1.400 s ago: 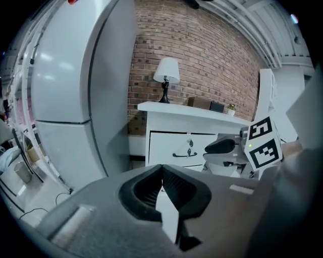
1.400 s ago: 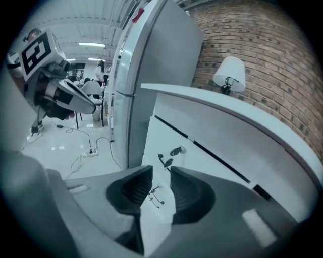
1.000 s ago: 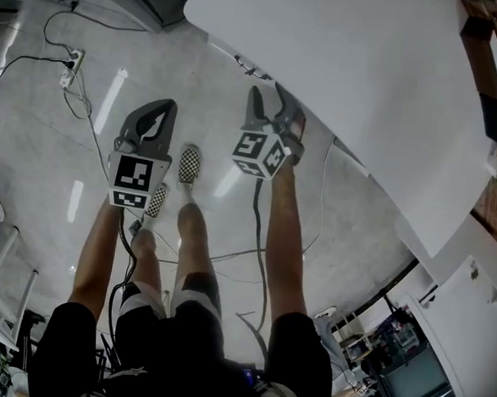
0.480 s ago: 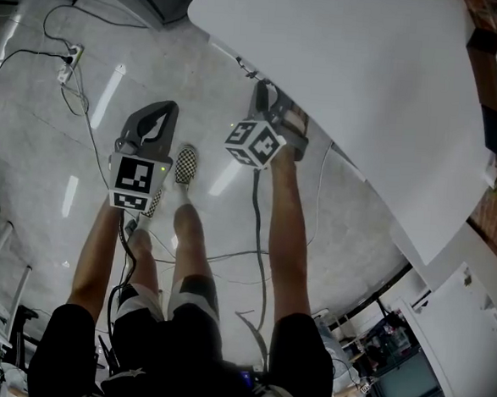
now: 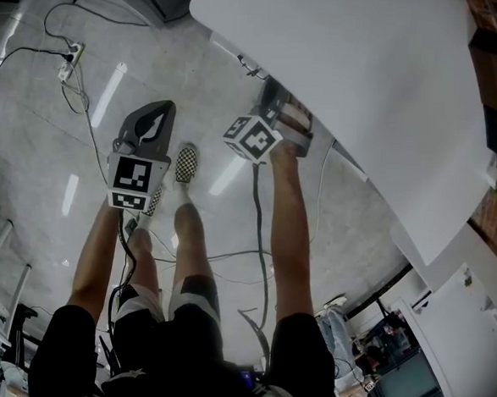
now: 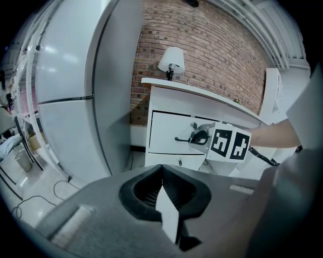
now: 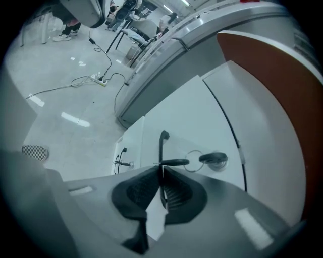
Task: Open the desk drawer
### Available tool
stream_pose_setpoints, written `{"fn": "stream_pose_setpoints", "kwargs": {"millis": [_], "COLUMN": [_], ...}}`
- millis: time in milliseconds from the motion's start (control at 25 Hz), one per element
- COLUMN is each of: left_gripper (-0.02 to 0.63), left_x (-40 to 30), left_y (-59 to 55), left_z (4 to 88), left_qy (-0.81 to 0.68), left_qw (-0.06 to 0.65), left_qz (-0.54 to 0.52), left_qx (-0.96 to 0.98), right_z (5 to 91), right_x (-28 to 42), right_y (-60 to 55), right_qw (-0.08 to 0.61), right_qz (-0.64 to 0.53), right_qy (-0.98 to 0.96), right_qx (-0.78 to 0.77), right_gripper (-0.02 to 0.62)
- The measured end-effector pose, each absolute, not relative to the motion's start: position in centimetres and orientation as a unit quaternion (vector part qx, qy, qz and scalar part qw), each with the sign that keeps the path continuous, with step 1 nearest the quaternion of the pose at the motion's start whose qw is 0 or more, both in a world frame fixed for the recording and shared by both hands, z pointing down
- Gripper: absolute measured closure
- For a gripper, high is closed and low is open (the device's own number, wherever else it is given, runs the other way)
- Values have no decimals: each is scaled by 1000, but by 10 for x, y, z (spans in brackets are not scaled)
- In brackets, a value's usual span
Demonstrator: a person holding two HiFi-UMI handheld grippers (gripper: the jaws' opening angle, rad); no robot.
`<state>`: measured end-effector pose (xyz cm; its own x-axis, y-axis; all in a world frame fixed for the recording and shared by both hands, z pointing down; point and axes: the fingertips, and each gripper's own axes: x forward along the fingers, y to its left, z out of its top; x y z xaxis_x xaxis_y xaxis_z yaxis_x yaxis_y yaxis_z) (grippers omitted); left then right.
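Under the front edge of the white desk top (image 5: 367, 74), at 12 o'clock from the person's right forearm (image 5: 285, 221), the right gripper (image 7: 161, 167) was clamped on the drawer handle (image 7: 160, 146). Its jaws had just been closing, and the right gripper view showed them pressed together around the thin black bar of that handle. The forearm was stretched straight ahead. The marker cube (image 5: 253, 138) sat tilted on one corner, showing that the wrist was rolled.

The drawer front (image 6: 169, 132) was the upper white panel of the desk face. As far as the left gripper view showed, it sat level with the desk face. A key ring (image 7: 194, 161) hung from the lock (image 7: 214, 158) at 3 o'clock from the handle.

The left gripper (image 6: 162, 167) was at 9 o'clock from the right one, well apart from the desk. Its jaws were clenched on nothing, with the pads meeting tip to tip. The left forearm (image 5: 100, 251) was also extended forward, and this gripper pointed ahead and downward over the glossy floor (image 5: 50, 120). A checkered shoe (image 5: 187, 164) lay at 3 o'clock from it in the head view.

A lamp (image 6: 170, 60) stood on the desk against a brick wall (image 6: 212, 55). A tall white cabinet (image 6: 65, 101) was at 9 o'clock from the desk.
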<state>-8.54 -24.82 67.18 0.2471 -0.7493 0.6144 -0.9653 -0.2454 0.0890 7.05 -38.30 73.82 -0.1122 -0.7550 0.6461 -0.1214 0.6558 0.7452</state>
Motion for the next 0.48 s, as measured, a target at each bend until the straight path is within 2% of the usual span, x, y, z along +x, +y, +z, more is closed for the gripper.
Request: {"fn": "stream_pose_setpoints", "kwargs": {"millis": [480], "left_gripper": [595], "left_x": [-87], "left_y": [-232], "left_z": [665], "left_qy": [-567], "left_qw": [230], "left_qz": [234], "left_qx": [755], "right_z": [731], "right_x": [68], "right_y": [-367], "right_qw": [598], "right_qz": [-272], "right_qy": [-683], "right_qx": [320], "right_gripper": [572]}}
